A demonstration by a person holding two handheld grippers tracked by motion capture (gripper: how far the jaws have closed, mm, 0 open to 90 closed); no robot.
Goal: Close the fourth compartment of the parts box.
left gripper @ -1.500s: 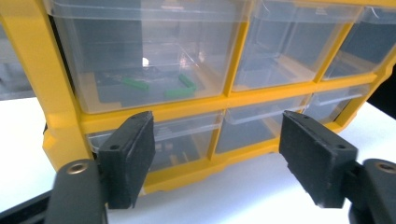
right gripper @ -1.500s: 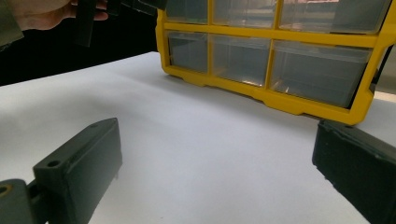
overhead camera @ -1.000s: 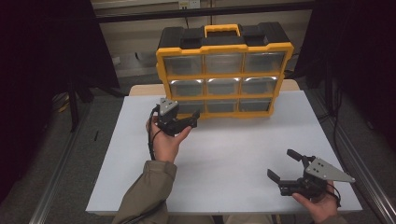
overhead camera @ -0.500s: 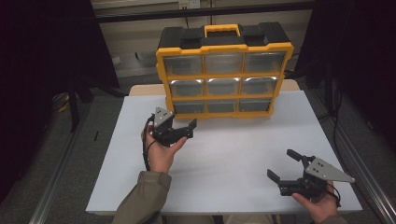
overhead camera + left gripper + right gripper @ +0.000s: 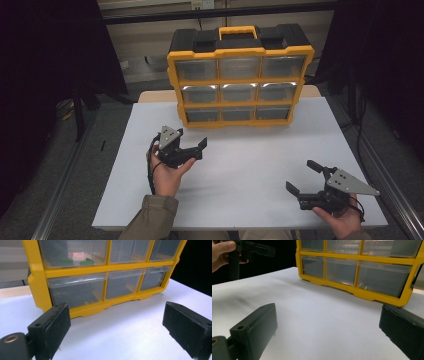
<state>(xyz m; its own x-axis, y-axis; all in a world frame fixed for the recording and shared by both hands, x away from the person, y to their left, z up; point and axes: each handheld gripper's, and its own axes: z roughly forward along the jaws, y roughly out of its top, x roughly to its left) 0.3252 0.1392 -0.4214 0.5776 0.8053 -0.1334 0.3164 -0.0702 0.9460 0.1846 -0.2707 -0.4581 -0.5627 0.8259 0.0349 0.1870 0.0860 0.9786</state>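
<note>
A yellow and black drawer organizer [image 5: 240,75] with clear drawers stands upright at the far side of the white table [image 5: 250,160]. My left gripper [image 5: 192,139] hovers in front of its lower left drawers, a short way off. Its jaws have just been opening and hold nothing. In the left gripper view the left gripper [image 5: 117,327] faces the bottom row of the organizer [image 5: 37,282], and small green pieces [image 5: 75,261] lie in the drawer above. My right gripper [image 5: 301,176] rests low at the near right, open and empty, seen too in its own view as the right gripper [image 5: 329,330].
The organizer [image 5: 362,292] fills the far middle of the table. In the right gripper view, the other hand [image 5: 222,252] and its gripper show at the upper left. Dark floor and a metal rail [image 5: 390,185] border the table on the right.
My left gripper has drawn back from the organizer toward the near side of the table and sunk a little, its jaws a bit wider. The right gripper has stayed put.
</note>
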